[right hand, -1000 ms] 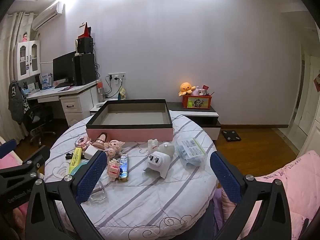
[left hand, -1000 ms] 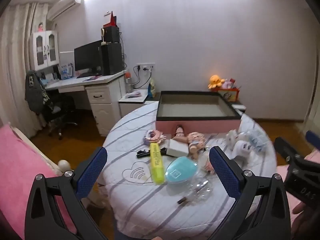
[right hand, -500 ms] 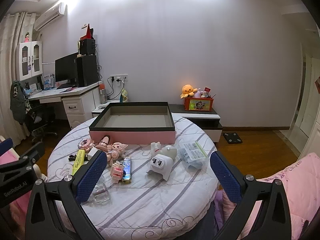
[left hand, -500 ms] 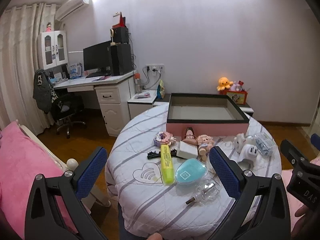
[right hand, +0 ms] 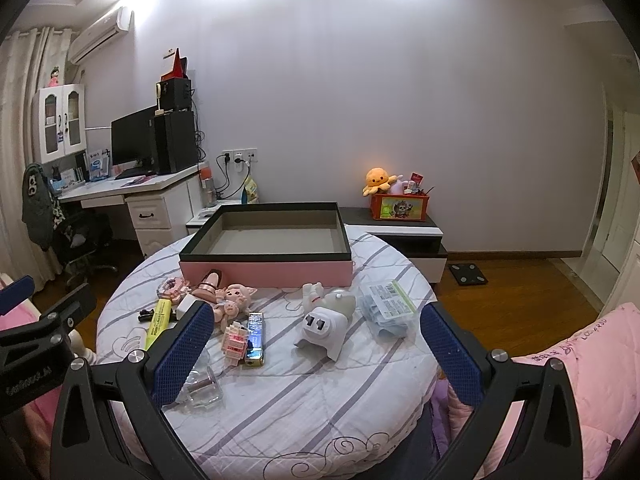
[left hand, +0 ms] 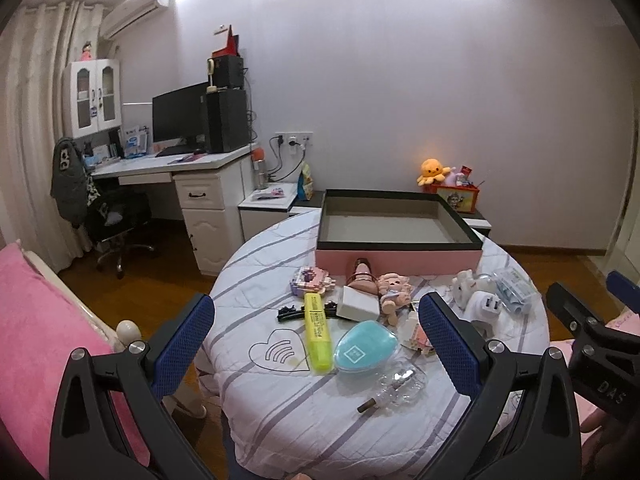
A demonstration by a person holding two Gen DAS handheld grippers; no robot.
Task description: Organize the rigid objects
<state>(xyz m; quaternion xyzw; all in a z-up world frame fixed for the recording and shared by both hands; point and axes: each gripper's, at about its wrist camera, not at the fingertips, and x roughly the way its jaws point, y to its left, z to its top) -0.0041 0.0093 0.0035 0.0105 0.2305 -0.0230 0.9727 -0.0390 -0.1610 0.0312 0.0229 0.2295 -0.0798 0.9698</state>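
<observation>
A round table with a striped cloth holds a pink box with a black rim, empty, at the far side. In front of it lie a yellow highlighter, a teal case, a white box, a pig doll, a white plug adapter and a clear bottle. My left gripper is open and empty, held above the table's near left. My right gripper is open and empty above the near edge.
A desk with monitor and a chair stand at the left. A low cabinet with an orange plush stands behind the table. Pink bedding lies at the right. A packet lies on the table's right.
Both grippers have drawn back and up a little, so the table sits lower and farther in both views. Nothing on the table has moved.
</observation>
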